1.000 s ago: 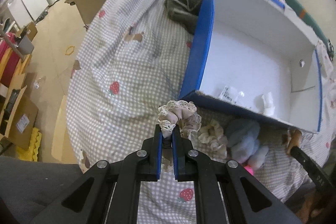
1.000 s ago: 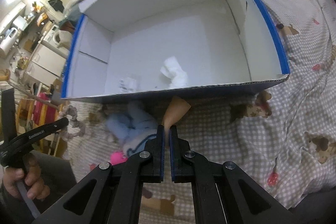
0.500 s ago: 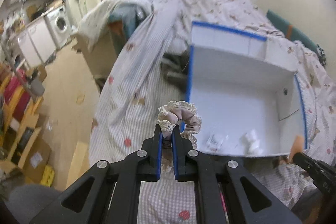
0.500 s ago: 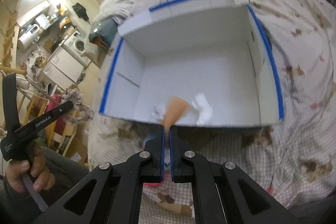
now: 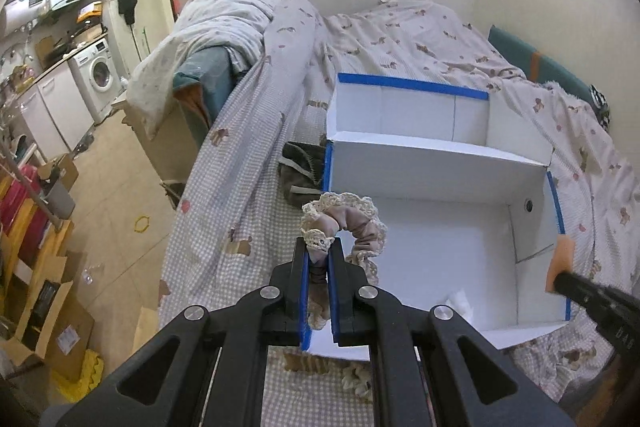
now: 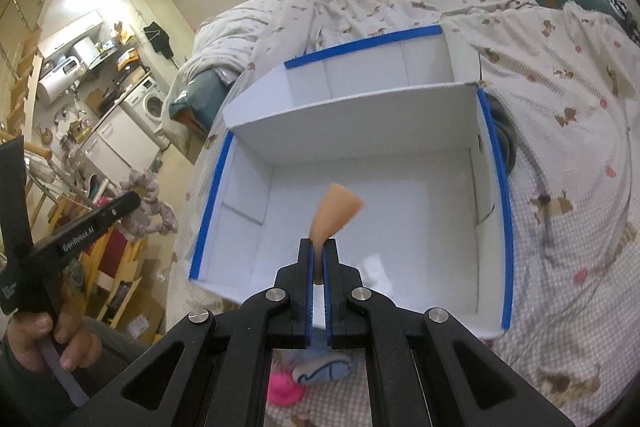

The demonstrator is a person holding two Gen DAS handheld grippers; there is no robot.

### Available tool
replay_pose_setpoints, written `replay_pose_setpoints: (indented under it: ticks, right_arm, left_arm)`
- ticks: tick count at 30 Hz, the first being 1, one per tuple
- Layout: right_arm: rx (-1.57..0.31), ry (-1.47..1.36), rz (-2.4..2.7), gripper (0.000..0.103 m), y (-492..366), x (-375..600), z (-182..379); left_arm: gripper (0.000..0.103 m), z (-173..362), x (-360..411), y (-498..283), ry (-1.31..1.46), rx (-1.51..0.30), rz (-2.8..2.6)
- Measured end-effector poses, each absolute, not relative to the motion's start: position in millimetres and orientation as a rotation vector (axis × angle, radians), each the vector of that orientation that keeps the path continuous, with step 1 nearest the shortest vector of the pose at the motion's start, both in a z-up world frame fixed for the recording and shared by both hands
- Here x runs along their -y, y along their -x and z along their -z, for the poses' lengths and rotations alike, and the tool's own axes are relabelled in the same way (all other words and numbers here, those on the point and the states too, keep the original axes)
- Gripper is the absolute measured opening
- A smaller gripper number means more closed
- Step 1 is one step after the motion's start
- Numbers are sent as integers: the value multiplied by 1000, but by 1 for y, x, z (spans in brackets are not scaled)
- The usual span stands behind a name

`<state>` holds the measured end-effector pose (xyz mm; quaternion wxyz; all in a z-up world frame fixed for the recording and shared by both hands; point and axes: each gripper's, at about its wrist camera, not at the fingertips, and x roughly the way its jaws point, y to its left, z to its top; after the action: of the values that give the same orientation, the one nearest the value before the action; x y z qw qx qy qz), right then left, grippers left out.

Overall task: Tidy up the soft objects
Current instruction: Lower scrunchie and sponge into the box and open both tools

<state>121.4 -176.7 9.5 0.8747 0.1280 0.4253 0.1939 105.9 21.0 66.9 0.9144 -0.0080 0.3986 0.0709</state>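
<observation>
— Bedroom clutter all round, and what's under my cameras?

— Mostly the bed (image 5: 248,163) with its checked, bear-printed cover, and on it a white cardboard box (image 5: 436,163) with blue-taped edges, flaps open. A washing machine (image 5: 100,75) stands in the kitchen corner far off to the left.

— What has my left gripper (image 5: 319,259) got?

— Its jaws are pinched tight on a pink scrunchie with cream lace trim (image 5: 348,223), which hangs in the air over the box's near-left corner. From the right wrist view I see the same tool from the side, with a hand (image 6: 48,343) on its handle.

— And my right gripper (image 6: 319,251)?

— Clamped narrow on a peach-coloured sponge wedge (image 6: 336,211), held up above the box's open interior. Inside the box, a crumpled white paper scrap (image 5: 460,301) lies on the floor near the front wall.

— Anything left on the cover?

— Below the right gripper, a light blue soft toy (image 6: 324,371) and a bright pink item (image 6: 284,393) I can't identify lie just outside the box's front wall. A dark grey-green garment (image 5: 300,171) sits against the box's left side.
</observation>
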Motion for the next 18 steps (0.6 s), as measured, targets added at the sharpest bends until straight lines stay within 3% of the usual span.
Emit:
replay_pose_setpoints:
  ticks: [18]
  right_arm:
    - [-979,-269,-334,6,-160,176,48]
  left_arm:
    - [8,21,9,-161,3,-943,-48]
